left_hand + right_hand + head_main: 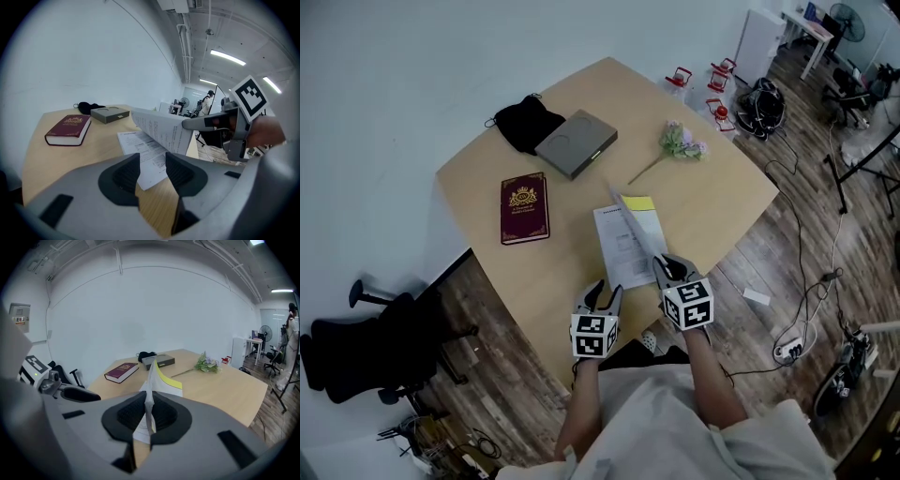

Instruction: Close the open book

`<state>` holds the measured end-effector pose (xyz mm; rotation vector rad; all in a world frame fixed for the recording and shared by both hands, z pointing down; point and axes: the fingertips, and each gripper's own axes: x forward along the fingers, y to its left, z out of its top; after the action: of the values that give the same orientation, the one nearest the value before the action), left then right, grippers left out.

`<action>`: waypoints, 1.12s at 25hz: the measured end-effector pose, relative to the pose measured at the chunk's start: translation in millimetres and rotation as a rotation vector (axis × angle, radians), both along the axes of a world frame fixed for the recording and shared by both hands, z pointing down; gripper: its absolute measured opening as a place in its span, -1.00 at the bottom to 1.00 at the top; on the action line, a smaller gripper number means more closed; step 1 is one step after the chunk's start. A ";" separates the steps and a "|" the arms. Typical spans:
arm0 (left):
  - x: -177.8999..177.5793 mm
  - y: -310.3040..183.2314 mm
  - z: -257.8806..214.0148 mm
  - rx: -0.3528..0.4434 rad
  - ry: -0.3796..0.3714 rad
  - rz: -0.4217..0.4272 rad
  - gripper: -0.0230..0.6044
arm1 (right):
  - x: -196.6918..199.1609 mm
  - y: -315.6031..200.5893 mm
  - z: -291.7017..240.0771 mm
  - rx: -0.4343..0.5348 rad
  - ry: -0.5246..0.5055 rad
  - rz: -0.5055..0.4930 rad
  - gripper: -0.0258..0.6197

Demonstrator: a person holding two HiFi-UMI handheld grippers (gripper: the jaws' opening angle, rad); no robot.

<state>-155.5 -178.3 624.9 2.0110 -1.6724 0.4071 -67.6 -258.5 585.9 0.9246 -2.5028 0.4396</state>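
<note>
Matt paper book [623, 246], smooth pale wooden table [712, 202], soft black cloth [528, 122]

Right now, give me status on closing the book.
Right tongs shut on the book, right half raised upright. Left tongs open, holding nothing, near the flat left page. Nothing lies on that page.

Print on the open book [619, 248] is too small to read. Its lifted page [643, 231] hides part of the yellow cover [639, 202].

A light wooden table [703, 202] carries a maroon book [524, 208] at the left, a grey box [577, 142] farther back touching a black cloth [527, 120], a flower sprig [680, 142] far right, and an open booklet [623, 246] near the front edge.
</note>
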 end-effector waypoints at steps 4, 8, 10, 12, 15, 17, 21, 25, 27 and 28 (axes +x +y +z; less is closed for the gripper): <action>-2.0 5.0 1.8 0.000 0.010 -0.025 -0.36 | -20.0 13.1 11.5 0.001 0.041 -0.062 -0.80; -9.1 13.4 3.8 -0.005 0.001 -0.046 -0.36 | -34.3 21.7 26.0 -0.009 0.065 -0.089 -0.80; -13.7 18.0 7.4 -0.017 -0.004 -0.056 -0.36 | -42.4 25.2 33.6 -0.010 0.085 -0.107 -0.80; -17.5 21.6 10.4 -0.026 -0.005 -0.067 -0.36 | -49.9 28.8 41.9 -0.011 0.107 -0.127 -0.80; -23.2 24.2 11.9 -0.031 -0.006 -0.083 -0.36 | -59.9 35.5 58.1 -0.021 0.143 -0.157 -0.79; -28.8 23.6 12.0 -0.031 0.003 -0.097 -0.36 | -66.7 41.0 72.7 -0.026 0.178 -0.186 -0.79; -42.0 20.3 12.5 -0.028 0.023 -0.136 -0.36 | -80.4 50.8 94.3 -0.022 0.246 -0.249 -0.79; -41.6 19.0 12.2 -0.027 0.020 -0.138 -0.36 | -88.0 57.8 106.4 0.004 0.310 -0.308 -0.77; -42.5 19.7 14.1 -0.034 0.021 -0.143 -0.37 | -92.2 60.4 111.2 0.018 0.338 -0.327 -0.75; -43.1 20.3 15.7 -0.039 0.025 -0.149 -0.36 | -93.4 61.8 114.0 0.023 0.352 -0.334 -0.73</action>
<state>-198.6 -158.0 640.7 1.8424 -1.7708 0.3571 -161.1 -196.7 699.9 0.5206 -2.2775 0.1262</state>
